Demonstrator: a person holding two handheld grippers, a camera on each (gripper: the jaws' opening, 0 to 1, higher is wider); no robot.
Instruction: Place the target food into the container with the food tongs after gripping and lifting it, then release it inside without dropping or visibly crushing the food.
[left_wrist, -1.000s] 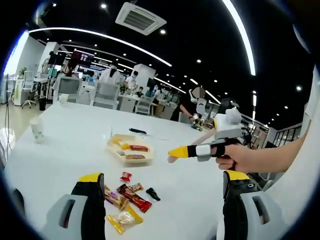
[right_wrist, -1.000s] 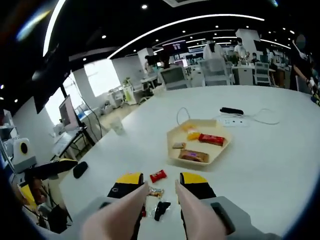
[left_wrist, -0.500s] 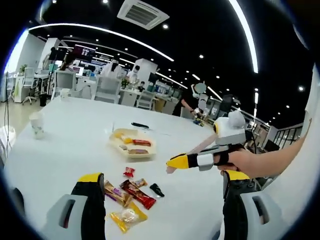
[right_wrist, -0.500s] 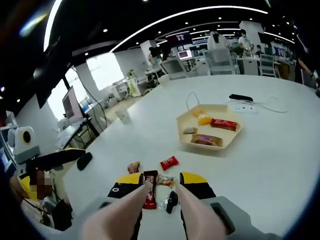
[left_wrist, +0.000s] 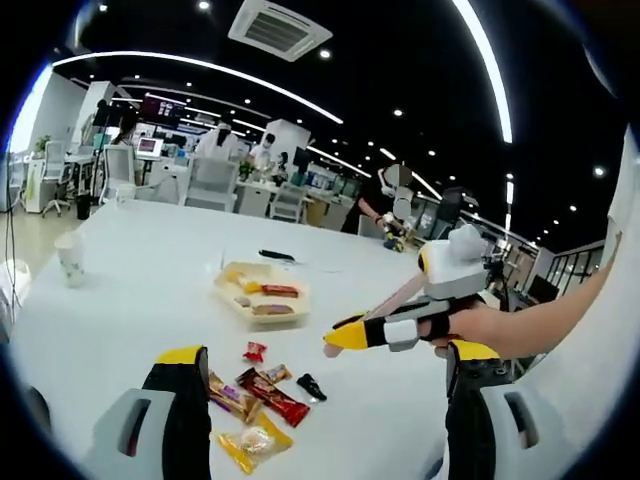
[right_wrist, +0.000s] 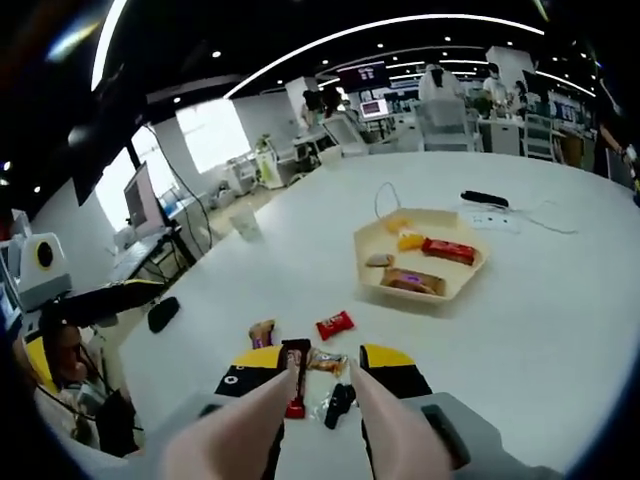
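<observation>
Right claw (right_wrist: 320, 372) — tongs (right_wrist: 300, 425) gripped, tips apart — above wrapped snacks (right_wrist: 320, 365); tray (right_wrist: 372, 283) upper right; left claw (left_wrist: 325, 375) open over the desk (left_wrist: 130, 290).

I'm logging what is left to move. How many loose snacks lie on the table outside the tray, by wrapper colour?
Red snacks: 2
Brown-gold snacks: 2
Yellow snacks: 1
Black snacks: 1
Total: 6

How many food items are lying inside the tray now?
4 in the tray: a red bar, an orange piece, a small brown piece, a dark wrapped bar. Others may be hidden.
</observation>
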